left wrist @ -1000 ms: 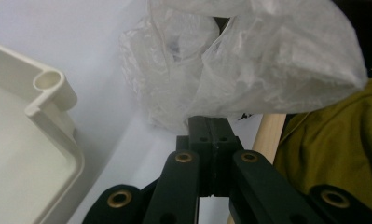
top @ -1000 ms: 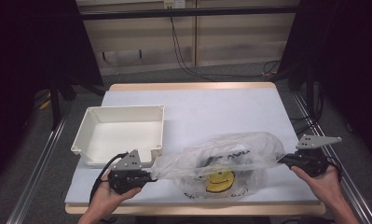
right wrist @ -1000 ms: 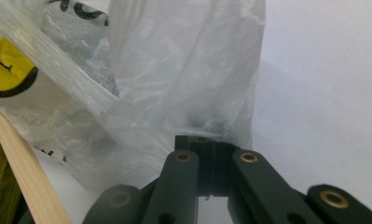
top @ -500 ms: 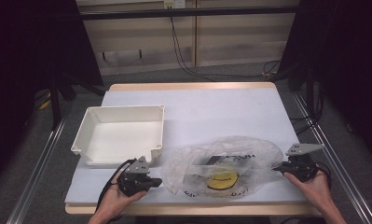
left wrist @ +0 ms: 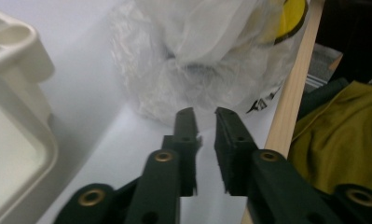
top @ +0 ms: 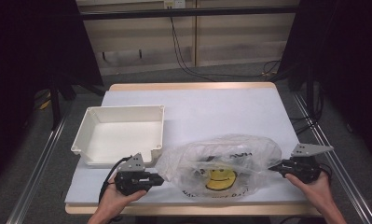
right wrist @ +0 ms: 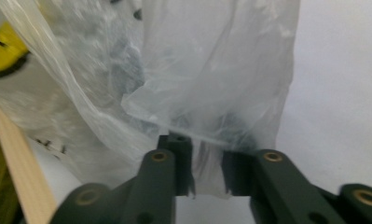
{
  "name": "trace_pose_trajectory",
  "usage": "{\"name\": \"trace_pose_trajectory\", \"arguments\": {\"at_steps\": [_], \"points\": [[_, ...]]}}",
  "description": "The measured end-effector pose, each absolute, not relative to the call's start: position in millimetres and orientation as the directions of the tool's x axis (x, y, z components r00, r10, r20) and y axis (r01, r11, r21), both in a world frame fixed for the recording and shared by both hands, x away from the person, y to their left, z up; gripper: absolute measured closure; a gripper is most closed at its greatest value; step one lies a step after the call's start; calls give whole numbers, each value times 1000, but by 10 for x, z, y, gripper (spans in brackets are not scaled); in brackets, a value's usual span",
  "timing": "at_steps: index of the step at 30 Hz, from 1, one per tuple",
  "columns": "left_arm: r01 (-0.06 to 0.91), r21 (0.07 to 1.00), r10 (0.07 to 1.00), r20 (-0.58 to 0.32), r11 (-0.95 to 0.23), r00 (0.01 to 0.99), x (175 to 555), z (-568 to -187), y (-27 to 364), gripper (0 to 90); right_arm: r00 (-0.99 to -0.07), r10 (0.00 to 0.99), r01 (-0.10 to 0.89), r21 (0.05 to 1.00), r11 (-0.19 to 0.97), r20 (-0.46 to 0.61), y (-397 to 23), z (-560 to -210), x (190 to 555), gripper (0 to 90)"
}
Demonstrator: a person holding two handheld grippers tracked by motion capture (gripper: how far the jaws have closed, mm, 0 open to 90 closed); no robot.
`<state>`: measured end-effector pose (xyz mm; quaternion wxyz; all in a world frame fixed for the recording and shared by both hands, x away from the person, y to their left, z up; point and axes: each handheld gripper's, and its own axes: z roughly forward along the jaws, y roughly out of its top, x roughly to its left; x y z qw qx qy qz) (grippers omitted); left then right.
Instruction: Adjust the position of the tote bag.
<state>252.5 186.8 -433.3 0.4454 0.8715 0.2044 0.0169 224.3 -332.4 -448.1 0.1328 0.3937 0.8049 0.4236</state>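
On the tabletop (top: 221,107) near its front edge lay the plastic bag (top: 219,164). Both the left gripper (left wrist: 205,112) and right gripper (right wrist: 207,140) had just been opening, left fingers empty, right fingers loose around film. Releasing seemed underway; withdrawing should follow.

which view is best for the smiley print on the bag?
High view: the yellow smiley faces the camera whole, on the plastic bag. The left gripper view catches a yellow edge of it at top right; the right gripper view a sliver at far left.
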Motion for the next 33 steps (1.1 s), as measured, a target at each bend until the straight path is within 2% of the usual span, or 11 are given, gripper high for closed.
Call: {"name": "trace_pose_trajectory", "arguments": {"at_steps": [1,5,7,8,10,12,15,20,24,29,33], "points": [[341,783,371,-153,-520,916,2525,-4333,1868,744,-655,746,521,786,331,120,-3324,-4481,2243,730],[326,812,387,-136,-484,912,2479,-4165,1935,655,-664,737,476,830,290,123,-3362,-4320,2112,580],[325,821,393,-135,-470,910,2466,-4127,1949,622,-665,737,468,836,286,120,-3365,-4292,2086,564],[309,830,392,-120,-464,912,2445,-4082,1964,562,-664,739,456,845,278,115,-3379,-4239,2037,520],[303,836,396,-114,-457,911,2424,-4047,1968,552,-663,740,450,850,273,113,-3384,-4222,2020,511],[288,842,405,-92,-456,910,2415,-3943,1988,488,-660,744,434,861,264,105,-3415,-4154,1968,490],[278,858,419,-82,-432,904,2423,-3797,2040,487,-657,749,415,872,260,89,-3437,-4064,1912,475],[247,875,433,-47,-417,900,2428,-3622,2040,541,-661,746,375,896,239,78,-3471,-3903,1846,478],[230,885,433,-37,-404,901,2508,-3511,1970,639,-689,722,335,911,241,63,-3427,-3760,1905,544],[214,912,437,-43,-350,898,2682,-3347,1908,754,-748,660,326,901,287,61,-3147,-3760,2224,696],[162,920,372,-19,-357,928,2732,-3175,1685,788,-778,627,326,884,335,49,-2943,-3765,2427,735]]}}
